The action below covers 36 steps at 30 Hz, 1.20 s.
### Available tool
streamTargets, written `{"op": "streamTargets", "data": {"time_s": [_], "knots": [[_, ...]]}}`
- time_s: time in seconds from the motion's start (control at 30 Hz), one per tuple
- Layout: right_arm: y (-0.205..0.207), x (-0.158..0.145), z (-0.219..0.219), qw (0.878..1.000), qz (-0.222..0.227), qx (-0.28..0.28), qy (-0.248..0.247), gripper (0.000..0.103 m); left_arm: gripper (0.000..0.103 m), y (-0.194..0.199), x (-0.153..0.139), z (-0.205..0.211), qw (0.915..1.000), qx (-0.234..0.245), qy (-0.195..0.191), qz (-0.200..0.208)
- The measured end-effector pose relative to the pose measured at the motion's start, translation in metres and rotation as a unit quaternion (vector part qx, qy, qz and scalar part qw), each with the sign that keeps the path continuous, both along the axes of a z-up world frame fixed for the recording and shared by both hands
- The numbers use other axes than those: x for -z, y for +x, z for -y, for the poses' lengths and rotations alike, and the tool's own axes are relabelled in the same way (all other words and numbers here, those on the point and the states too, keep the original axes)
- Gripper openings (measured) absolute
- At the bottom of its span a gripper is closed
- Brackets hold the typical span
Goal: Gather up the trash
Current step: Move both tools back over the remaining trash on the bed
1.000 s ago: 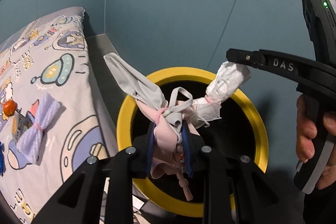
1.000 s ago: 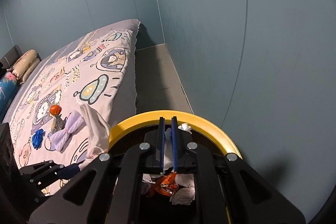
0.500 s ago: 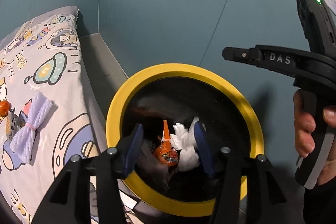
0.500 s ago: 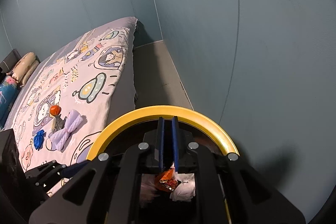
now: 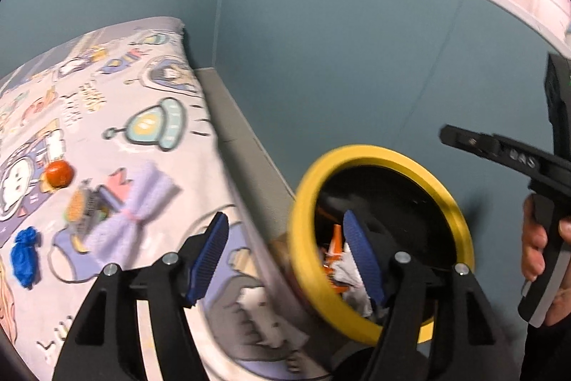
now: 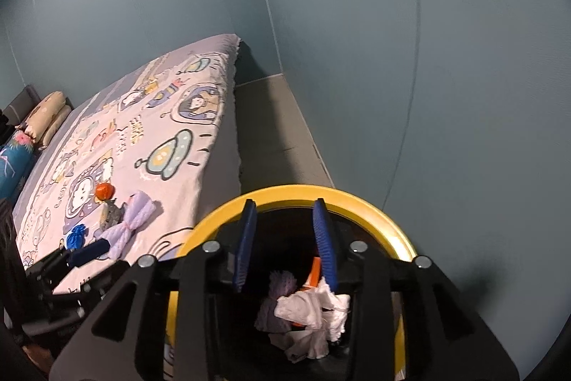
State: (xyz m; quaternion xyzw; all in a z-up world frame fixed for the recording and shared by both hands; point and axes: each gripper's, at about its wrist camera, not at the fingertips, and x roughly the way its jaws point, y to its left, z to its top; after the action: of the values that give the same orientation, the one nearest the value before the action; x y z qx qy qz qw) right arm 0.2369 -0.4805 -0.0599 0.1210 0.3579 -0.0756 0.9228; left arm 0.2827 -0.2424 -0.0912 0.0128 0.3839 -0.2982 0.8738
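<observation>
Left gripper (image 5: 282, 252), jaws just opened and empty, sits nearer the lilac bow (image 5: 134, 215), whose long axis runs diagonally up-left on the bed (image 5: 171, 131).

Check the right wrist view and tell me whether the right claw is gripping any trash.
No. The right claw stands open over the yellow-rimmed black bin, with the crumpled white tissue lying loose below.
</observation>
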Motion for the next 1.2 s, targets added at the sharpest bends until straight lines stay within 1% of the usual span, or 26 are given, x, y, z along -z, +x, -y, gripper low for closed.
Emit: {"op": "streamTargets", "data": {"time_s": [0.1, 0.2, 0.4, 0.47, 0.5, 0.73, 0.9, 0.97, 1.2], "knots": [[0.003, -0.005, -0.012, 1.0, 0.005, -0.01, -0.007, 0.038, 0.069, 0.005, -0.005, -0.023, 0.9997, -0.024, -0.003, 0.005], [0.007, -0.01, -0.026, 1.0, 0.009, -0.021, -0.009, 0.039, 0.07, 0.009, -0.011, -0.046, 0.9989, -0.046, -0.006, 0.012], [0.014, -0.019, -0.056, 0.999, 0.017, -0.044, -0.014, 0.045, 0.077, 0.013, -0.021, -0.087, 0.996, -0.083, -0.011, 0.03], [0.016, -0.022, -0.068, 0.998, 0.022, -0.051, -0.014, 0.052, 0.079, 0.016, -0.024, -0.101, 0.9944, -0.099, -0.011, 0.036], [0.016, -0.023, -0.071, 0.998, 0.024, -0.053, -0.014, 0.054, 0.08, 0.017, -0.025, -0.11, 0.9936, -0.106, -0.012, 0.037], [0.029, -0.026, -0.108, 0.996, 0.03, -0.077, -0.013, 0.057, 0.084, 0.024, -0.025, -0.159, 0.9875, -0.151, -0.009, 0.044], [0.039, -0.024, -0.133, 0.995, 0.027, -0.093, -0.011, 0.058, 0.085, 0.032, -0.021, -0.195, 0.9821, -0.184, -0.007, 0.037], [0.043, -0.024, -0.143, 0.995, 0.026, -0.099, -0.01, 0.061, 0.085, 0.035, -0.019, -0.206, 0.9801, -0.195, -0.004, 0.036], [0.055, -0.022, -0.172, 0.993, 0.023, -0.114, -0.012, 0.065, 0.085, 0.043, -0.008, -0.243, 0.973, -0.229, -0.001, 0.028]]}}
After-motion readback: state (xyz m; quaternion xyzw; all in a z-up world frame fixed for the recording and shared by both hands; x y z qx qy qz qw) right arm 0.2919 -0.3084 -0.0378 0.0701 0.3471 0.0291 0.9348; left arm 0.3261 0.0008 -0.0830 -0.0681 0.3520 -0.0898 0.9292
